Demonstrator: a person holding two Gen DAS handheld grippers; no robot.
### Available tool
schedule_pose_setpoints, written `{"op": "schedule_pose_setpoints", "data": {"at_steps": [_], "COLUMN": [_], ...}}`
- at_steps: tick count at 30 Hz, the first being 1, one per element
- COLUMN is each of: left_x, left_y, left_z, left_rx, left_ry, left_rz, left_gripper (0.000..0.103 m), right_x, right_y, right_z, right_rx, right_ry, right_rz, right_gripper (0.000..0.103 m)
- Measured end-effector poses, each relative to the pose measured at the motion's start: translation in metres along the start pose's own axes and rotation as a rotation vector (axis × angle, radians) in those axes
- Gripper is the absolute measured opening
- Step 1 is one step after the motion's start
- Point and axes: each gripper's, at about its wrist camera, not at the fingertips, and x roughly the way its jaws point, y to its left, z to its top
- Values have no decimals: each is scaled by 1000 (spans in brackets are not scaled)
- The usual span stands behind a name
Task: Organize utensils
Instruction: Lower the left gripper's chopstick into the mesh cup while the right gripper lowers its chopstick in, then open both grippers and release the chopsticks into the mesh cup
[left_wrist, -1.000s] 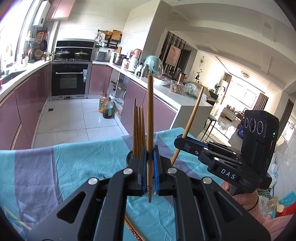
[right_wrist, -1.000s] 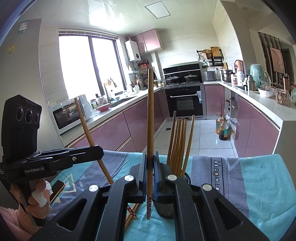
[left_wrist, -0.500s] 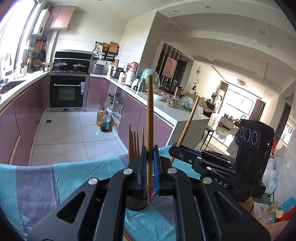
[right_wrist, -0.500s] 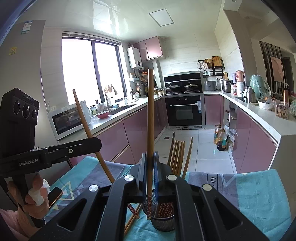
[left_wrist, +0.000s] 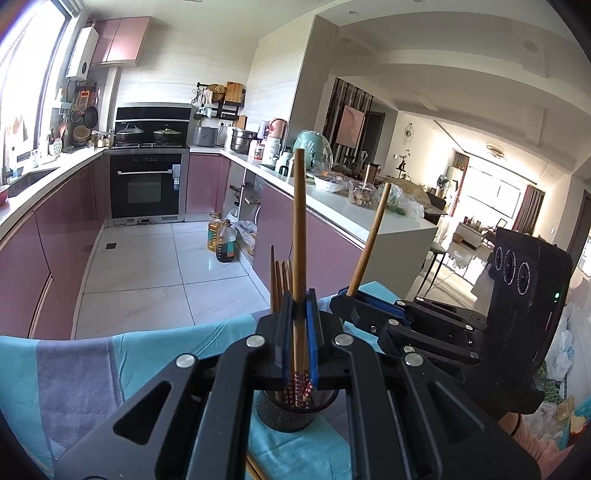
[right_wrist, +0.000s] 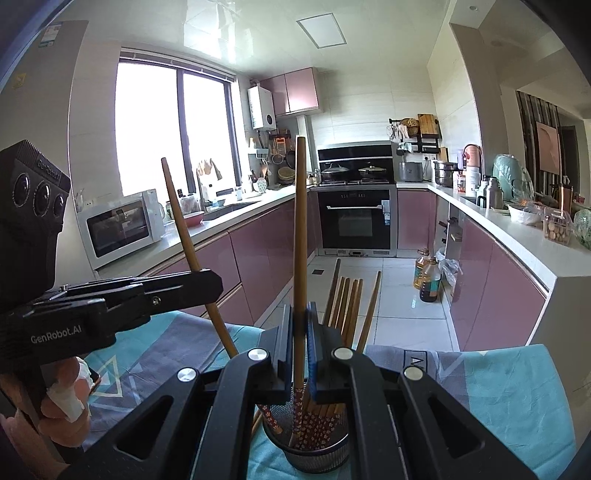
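Two chopsticks are in our grip, one in each gripper, both held over the mesh utensil holder (right_wrist: 317, 448) that stands on the turquoise and grey tablecloth (right_wrist: 509, 402) near us. Our left gripper (left_wrist: 300, 325) is clamped on a wooden chopstick (left_wrist: 298, 229) that stands nearly upright, its red patterned end pointing down into the holder's mouth (left_wrist: 295, 410). Our right gripper (right_wrist: 299, 332) is clamped on a second chopstick (right_wrist: 300, 236), also close to upright, with its patterned lower end down inside the holder among those already there. From the right wrist we see the left gripper (right_wrist: 212, 280) at the left, its chopstick (right_wrist: 181, 221) tilted and its lower end reaching the holder's rim. From the left wrist we see the right gripper (left_wrist: 345, 299) at the right, its chopstick (left_wrist: 371, 240) leaning right. Several more chopsticks (right_wrist: 347, 306) stand in the holder, fanning toward the far side. A hand (right_wrist: 62, 410) with a wrapped finger grips the left handle. Beyond the table lie the white tiled floor (left_wrist: 155, 273), an oven (right_wrist: 356, 218) and a microwave (right_wrist: 122, 225)
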Motion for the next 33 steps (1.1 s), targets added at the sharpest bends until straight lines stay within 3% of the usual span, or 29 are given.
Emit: {"op": "schedule_pose_setpoints", "data": {"at_steps": [16, 33], "left_x": [52, 91], "left_y": [-2, 8], "left_z": [-30, -35], "left_rx": [61, 14], "left_ry": [213, 278], "left_rz": [4, -11], "left_gripper": [7, 8], "right_x": [37, 48], "right_y": [-13, -32], "right_z": [-29, -34], "right_rx": [62, 140], "right_ry": [170, 193], "right_rz": [2, 15], "right_gripper": [6, 8]}}
